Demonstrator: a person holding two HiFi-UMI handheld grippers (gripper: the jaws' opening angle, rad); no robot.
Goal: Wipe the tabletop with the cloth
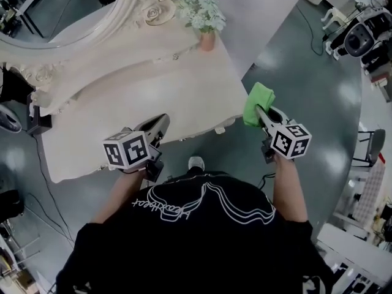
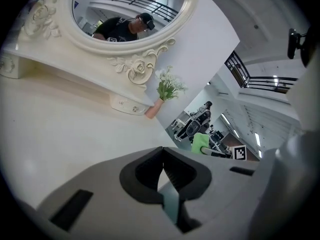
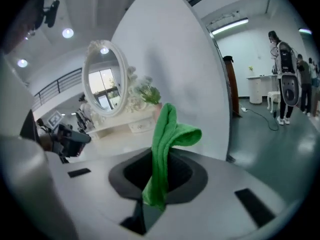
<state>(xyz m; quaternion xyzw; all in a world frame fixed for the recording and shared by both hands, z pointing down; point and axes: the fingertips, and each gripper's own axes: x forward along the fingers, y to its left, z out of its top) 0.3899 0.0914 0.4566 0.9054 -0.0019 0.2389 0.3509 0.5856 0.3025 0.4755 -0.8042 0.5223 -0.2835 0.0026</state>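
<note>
- Cloth (image 1: 256,98), bright green, is pinched in the right gripper (image 1: 264,116). It is held in the air just off the right edge of the tabletop (image 1: 153,84), over the grey-green floor (image 1: 306,72), and does not touch the table.
- In the right gripper view the jaws are clamped on the cloth (image 3: 167,149). A folded bunch stands up above them and flops to the right, and a short end hangs below the grip.
- The left gripper (image 1: 162,122) sits over the near edge of the tabletop, left of the right gripper and well apart from it. Whether it touches the surface cannot be told.
- In the left gripper view its jaws (image 2: 162,166) are pressed together with nothing between them.
- The tabletop is cream-white. An ornate oval mirror (image 1: 73,11) stands along its far left side.
- A pink vase (image 1: 207,40) of pale flowers (image 1: 202,8) stands at the far right corner of the tabletop, beside the mirror frame.
</note>
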